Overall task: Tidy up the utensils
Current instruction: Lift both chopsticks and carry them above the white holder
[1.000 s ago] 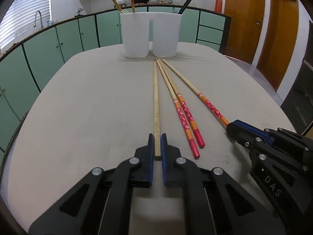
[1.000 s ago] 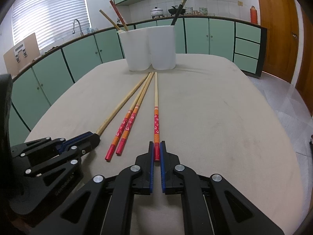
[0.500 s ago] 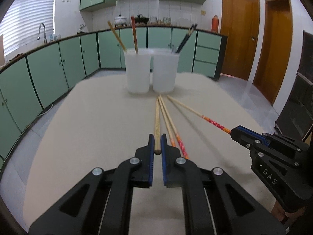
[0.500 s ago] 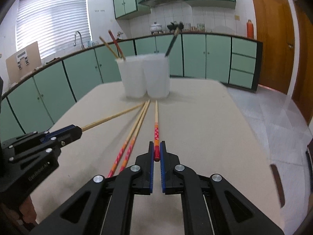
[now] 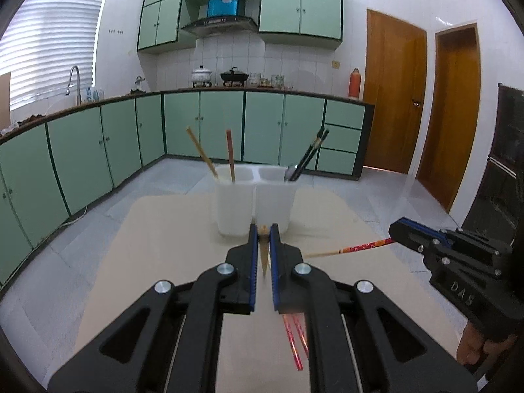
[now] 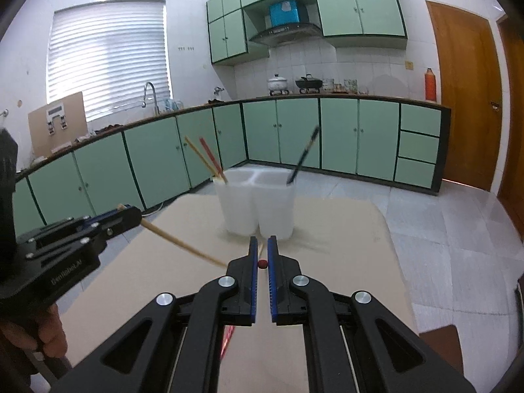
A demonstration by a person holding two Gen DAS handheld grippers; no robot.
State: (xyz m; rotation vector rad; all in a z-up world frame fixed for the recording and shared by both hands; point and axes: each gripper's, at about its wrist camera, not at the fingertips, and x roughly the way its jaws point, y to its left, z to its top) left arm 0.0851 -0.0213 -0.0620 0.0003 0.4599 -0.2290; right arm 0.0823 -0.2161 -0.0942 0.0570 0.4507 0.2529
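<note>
- Left gripper [image 5: 263, 233] has its jaws pinching the butt end of a plain wooden chopstick [image 6: 183, 245]; it is off the table and sticks out ahead, toward the holder.
- Right gripper [image 6: 262, 245] has its jaws pinching the red end of a red-patterned chopstick [image 5: 355, 248], also in the air.
- White two-compartment holder [image 5: 255, 203] stands at the far end of the table [image 5: 157, 262]: a wooden and a red stick in its left cup, dark chopsticks [image 5: 308, 154] in the right.
- Two more red chopsticks [image 5: 294, 344] lie on the table under the left gripper, blurred; I can't tell their exact lay.
- Risk: each stick is held at one end only, so it can pivot in the jaws and the far tip droops or swings past the cup rim.
- Risk: the two long sticks cross in the space ahead of the grippers; bringing both in together could clash tips or knock one loose.
- Risk: the holder looks light and tall; a tip catching its rim or the sticks already inside could tip it or shove it off the far edge.
- Risk: wrong cup, if sorting is by type.
- Surface: plain beige table, rounded corners, smooth, so a dropped stick would likely roll.
- Room: kitchen with green cabinets, tiled floor, sink under a blinded window, pots on the counter, wooden doors to the right.
</note>
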